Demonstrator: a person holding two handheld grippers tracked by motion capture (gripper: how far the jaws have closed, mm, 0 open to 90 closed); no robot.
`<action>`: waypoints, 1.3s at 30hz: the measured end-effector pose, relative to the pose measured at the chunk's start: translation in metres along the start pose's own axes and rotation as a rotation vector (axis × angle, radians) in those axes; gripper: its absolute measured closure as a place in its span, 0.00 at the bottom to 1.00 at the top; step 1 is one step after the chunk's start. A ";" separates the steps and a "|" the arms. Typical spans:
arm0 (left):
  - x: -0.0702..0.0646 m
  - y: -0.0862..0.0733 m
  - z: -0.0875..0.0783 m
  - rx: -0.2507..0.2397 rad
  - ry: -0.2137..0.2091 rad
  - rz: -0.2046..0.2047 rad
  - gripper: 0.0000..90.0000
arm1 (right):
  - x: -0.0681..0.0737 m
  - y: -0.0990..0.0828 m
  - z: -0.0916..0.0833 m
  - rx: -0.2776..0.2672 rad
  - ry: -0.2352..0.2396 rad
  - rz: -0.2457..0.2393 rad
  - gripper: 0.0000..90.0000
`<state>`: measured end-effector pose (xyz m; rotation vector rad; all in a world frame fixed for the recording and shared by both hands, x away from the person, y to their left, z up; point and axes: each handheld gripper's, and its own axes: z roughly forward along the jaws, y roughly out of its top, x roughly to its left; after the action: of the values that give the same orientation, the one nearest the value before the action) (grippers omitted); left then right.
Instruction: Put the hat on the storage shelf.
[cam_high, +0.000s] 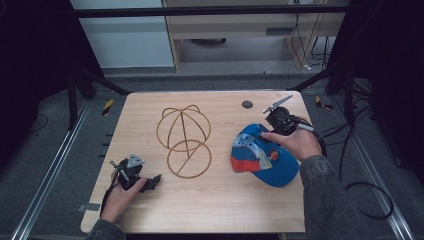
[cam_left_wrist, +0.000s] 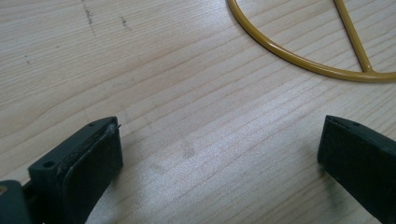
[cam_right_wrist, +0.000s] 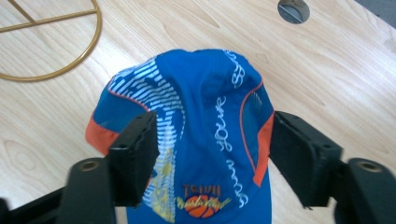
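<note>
Blue cap (cam_high: 264, 156) is seen lying on the wooden table (cam_high: 215, 205), well right of the gold wire hat stand (cam_high: 184, 141). Right gripper (cam_right_wrist: 212, 154) is placed over the cap, jaws spread wide on either side of the crown, nothing clamped yet. Left gripper (cam_left_wrist: 219, 158) is held low at the stand's near left, jaws apart over bare wood, empty. Risk judged: soft fabric may bunch or slip if only a loose fold is pinched; the light stand could be knocked or tipped if the cap is dragged across it.
</note>
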<state>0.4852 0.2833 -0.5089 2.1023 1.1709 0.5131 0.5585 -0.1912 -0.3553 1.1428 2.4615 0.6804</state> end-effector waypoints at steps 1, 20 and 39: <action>0.000 0.000 0.000 0.000 -0.001 0.001 0.00 | 0.000 0.002 0.002 0.003 0.001 -0.004 0.40; 0.001 0.000 0.000 0.001 -0.003 0.006 0.00 | -0.004 0.022 0.020 0.010 0.040 -0.022 0.54; 0.001 0.000 0.000 0.001 -0.004 0.006 0.00 | 0.001 0.017 0.050 0.090 0.075 -0.026 0.78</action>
<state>0.4860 0.2836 -0.5088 2.1070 1.1629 0.5114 0.5927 -0.1668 -0.3874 1.1357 2.5889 0.6216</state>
